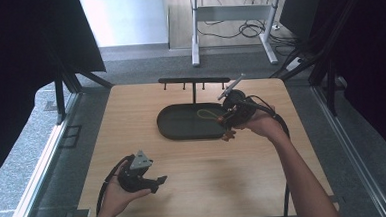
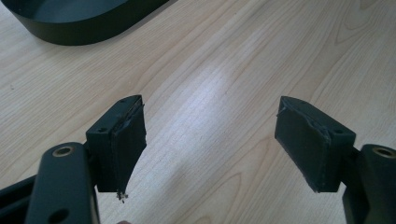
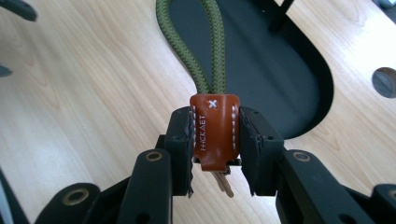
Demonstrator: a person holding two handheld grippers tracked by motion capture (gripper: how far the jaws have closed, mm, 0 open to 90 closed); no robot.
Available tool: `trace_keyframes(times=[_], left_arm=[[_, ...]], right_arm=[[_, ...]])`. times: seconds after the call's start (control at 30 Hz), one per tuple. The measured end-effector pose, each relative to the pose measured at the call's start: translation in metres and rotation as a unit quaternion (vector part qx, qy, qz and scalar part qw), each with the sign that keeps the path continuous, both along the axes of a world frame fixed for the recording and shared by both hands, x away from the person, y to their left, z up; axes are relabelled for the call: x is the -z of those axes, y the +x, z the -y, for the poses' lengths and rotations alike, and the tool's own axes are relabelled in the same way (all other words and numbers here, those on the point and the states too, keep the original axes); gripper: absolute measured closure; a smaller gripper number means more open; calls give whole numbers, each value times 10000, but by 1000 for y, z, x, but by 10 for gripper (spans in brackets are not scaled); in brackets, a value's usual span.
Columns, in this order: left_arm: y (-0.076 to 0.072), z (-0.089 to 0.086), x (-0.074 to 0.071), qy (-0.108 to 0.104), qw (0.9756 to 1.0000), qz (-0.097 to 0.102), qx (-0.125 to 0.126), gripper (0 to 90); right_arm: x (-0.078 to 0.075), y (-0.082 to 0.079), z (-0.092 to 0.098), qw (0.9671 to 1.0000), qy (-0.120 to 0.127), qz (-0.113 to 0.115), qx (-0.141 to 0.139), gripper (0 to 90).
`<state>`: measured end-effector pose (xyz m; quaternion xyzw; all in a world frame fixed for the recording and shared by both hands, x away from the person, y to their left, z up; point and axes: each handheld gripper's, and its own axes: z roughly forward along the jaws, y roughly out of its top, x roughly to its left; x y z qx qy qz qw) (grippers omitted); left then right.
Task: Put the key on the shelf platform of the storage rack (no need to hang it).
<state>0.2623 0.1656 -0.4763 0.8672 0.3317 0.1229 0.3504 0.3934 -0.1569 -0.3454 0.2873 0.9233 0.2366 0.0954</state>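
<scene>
Brown leather tab (image 3: 214, 133): sitting pinched between the two pads of the right claw (image 3: 215, 149), stitched in white, with pale lettering running along it.
Green cord (image 3: 205, 51): running as a doubled loop out of the top of the tab, straight ahead of the right claw, and lying over the black tray (image 3: 299, 93).
Metal piece under the tab: poking out just below the leather between the pads; what it is cannot be told.
Right claw in the high view (image 1: 226, 120): hovering at the near right rim of the black tray (image 1: 182, 131), with the person's right hand (image 1: 259, 122) gripping it.
Left claw (image 2: 210, 144): standing spread wide, nothing between its pads, with bare table (image 2: 224, 70) showing ahead of it.
Left claw in the high view (image 1: 157, 183): resting low over the near left part of the table (image 1: 209, 162), well apart from the tray.
Black rack (image 1: 194, 81): standing just beyond the tray, far ahead of the left claw.
</scene>
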Motion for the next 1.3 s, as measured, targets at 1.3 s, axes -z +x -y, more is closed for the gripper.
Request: trace_keyframes(times=[1.3], left_arm=[[2,-6,0,-78,10000,-45,-4,253]], right_arm=[[23,81,-28,9989,-69,-360,301,674]])
